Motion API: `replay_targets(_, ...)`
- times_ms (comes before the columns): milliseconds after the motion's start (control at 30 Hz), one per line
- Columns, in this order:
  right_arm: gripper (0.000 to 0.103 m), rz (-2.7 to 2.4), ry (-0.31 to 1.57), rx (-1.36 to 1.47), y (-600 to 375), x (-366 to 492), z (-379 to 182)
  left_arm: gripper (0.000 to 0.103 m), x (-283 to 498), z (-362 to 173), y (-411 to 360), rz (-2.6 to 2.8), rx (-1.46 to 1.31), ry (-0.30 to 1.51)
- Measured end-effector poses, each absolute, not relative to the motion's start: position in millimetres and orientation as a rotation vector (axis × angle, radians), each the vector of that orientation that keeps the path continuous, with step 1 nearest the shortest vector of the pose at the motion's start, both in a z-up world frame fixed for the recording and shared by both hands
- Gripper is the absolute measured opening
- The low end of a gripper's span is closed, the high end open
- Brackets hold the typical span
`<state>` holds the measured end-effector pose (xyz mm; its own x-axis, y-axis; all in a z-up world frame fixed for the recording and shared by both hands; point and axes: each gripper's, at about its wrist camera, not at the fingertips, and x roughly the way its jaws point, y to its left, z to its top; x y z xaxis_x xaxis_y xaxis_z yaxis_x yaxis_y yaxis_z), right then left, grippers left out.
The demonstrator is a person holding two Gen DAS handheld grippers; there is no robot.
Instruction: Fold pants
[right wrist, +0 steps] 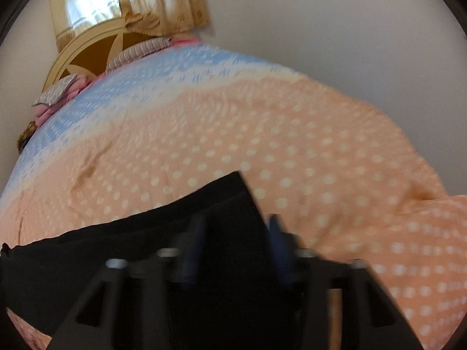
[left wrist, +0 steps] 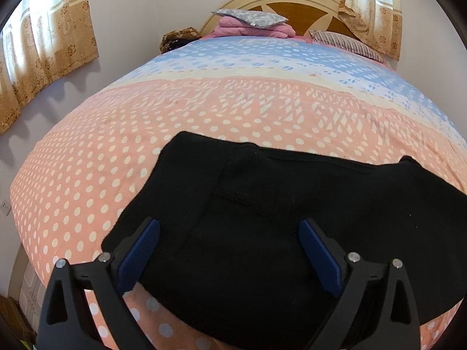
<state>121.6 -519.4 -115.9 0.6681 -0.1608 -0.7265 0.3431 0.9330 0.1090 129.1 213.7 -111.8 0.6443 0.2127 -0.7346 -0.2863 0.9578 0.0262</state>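
Black pants (left wrist: pixel 277 210) lie across the near part of the bed. In the left wrist view my left gripper (left wrist: pixel 229 233) is open, its blue pads (left wrist: pixel 140 250) wide apart just above the left part of the pants, holding nothing. In the right wrist view, which is blurred by motion, the pants (right wrist: pixel 221 213) end in a pointed corner at the right. My right gripper (right wrist: pixel 233 233) straddles that end with a fold of black cloth between its blue pads (right wrist: pixel 277 242); the jaws stand partly apart and the grip is unclear.
The bed (left wrist: pixel 175 122) has a pink polka-dot and blue patterned cover. At the headboard (left wrist: pixel 292 3) sit a grey pillow on folded pink bedding (left wrist: pixel 251 26) and a striped pillow (left wrist: pixel 347 43). Curtains (left wrist: pixel 43 43) hang left and behind.
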Motion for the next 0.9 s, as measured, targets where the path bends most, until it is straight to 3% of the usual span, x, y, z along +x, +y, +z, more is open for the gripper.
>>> replay_targets(67,0.010,-0.282,0.765,0.217,-517,121,-111,0.099,130,-113,213,0.287,-0.095,0.822)
replay_targets(367,0.010,-0.315,0.652,0.190,-512,108,-88,0.101,132,-113,212,0.304,-0.103,0.823)
replay_targets(533,0.010,-0.296,0.766,0.299,-534,136,-114,0.102,133,-114,211,0.317,-0.097,0.814)
replay_targets(600,0.015,-0.277,0.752,0.355,-544,134,-113,0.102,133,-115,210,0.314,-0.100,0.812)
replay_targets(667,0.038,-0.299,0.766,0.355,-548,131,-110,0.102,131,-114,210,0.307,-0.102,0.807)
replay_targets(700,0.042,-0.343,0.765,0.340,-548,125,-105,0.102,130,-113,210,0.307,-0.104,0.806)
replay_targets(900,0.044,-0.425,0.538,0.184,-487,80,-55,0.100,111,-81,206,0.285,-0.152,0.731)
